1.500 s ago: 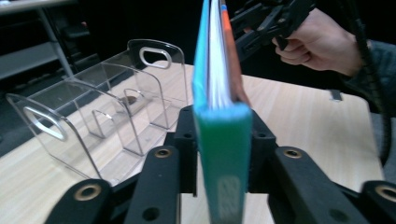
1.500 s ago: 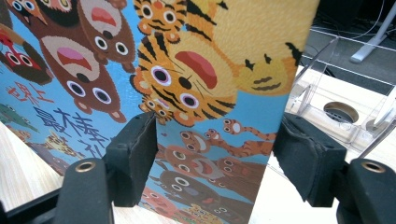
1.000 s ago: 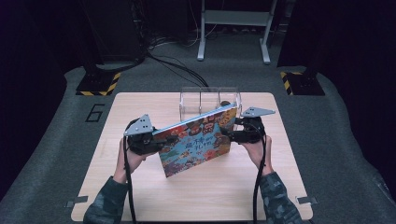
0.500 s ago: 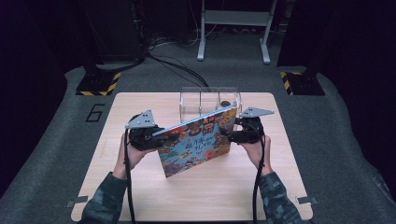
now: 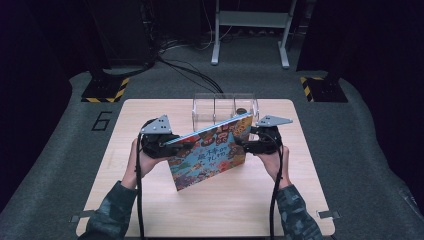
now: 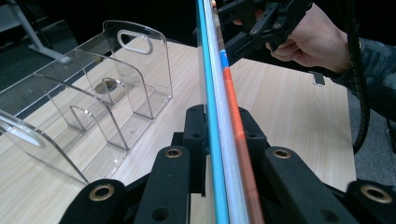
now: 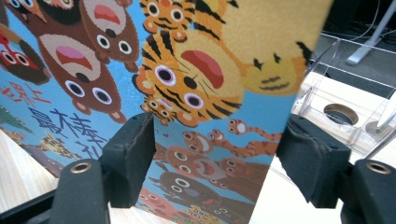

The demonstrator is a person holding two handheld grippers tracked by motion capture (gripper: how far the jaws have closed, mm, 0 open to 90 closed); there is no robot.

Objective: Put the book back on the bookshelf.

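One picture book point(image 5: 210, 150), held tilted above the wooden table point(image 5: 150, 210) at the centre of the high view, between two grippers. Cover: blue ground crowded with cartoon animals, tigers and bears, with East Asian characters across the middle; too small to read here. A number "6" point(image 5: 102, 120) is marked on the grey floor mat at left of the table.

Left gripper point(image 5: 167, 145): jaws pressed together on the book's left edge. In the left gripper view the book point(image 6: 219, 112) runs edge-on between the two black jaws, blue cover and white page block pinched tight.

Right gripper point(image 5: 247, 146): at the book's right edge. In the right gripper view the jaws stand partly spread; the cover point(image 7: 187, 93) fills the space between and behind them. Left pad lies against the cover; whether the right pad presses on the book I cannot tell.

One clear acrylic organiser point(image 5: 225, 107) stands on the table's far edge, just behind the book, with three compartments by my count.

Two hands, two camouflage sleeves at bottom of the high view.
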